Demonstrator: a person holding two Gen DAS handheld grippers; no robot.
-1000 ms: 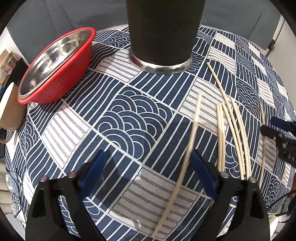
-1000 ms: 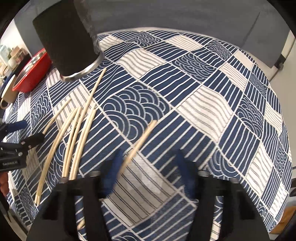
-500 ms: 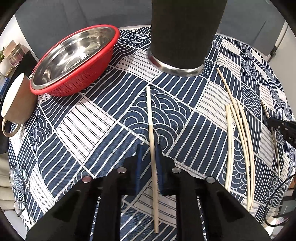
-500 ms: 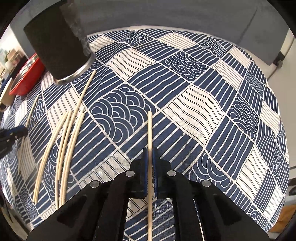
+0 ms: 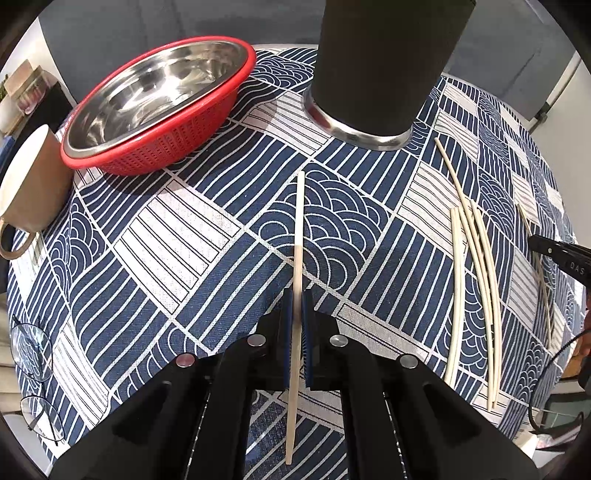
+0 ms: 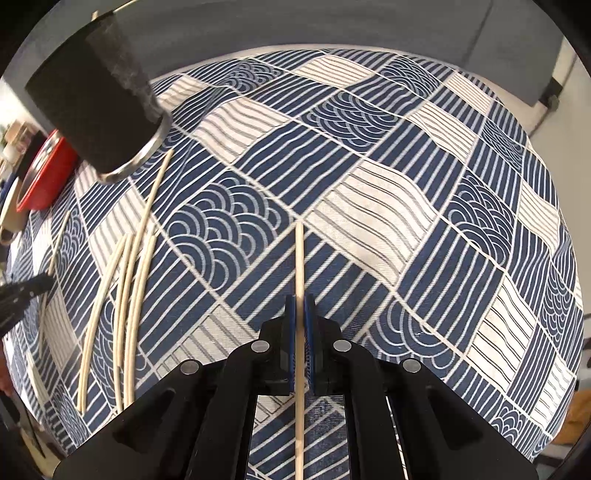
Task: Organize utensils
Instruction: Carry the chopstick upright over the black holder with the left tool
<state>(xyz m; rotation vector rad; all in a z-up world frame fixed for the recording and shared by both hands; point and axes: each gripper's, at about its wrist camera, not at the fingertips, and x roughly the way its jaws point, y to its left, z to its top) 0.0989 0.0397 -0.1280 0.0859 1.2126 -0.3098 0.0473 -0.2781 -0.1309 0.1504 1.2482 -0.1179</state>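
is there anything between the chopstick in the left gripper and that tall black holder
Nothing visible. The left gripper is shut on a chopstick, and only bare tablecloth lies between its tip and the black holder.

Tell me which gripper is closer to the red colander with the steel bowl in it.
Left. The left gripper has the red colander just ahead of it; from the right gripper it sits far off at the table's edge.

A round table (image 5: 192,236) wears a navy-and-white cloth (image 6: 406,192) patterned in stripes and wave arcs, brightly and evenly lit. Beyond the table's far edge stands a grey upholstered sofa (image 6: 332,26). Right of the sofa, a pale wall (image 5: 576,92) shows; left of it, a cluttered shelf (image 5: 22,88).
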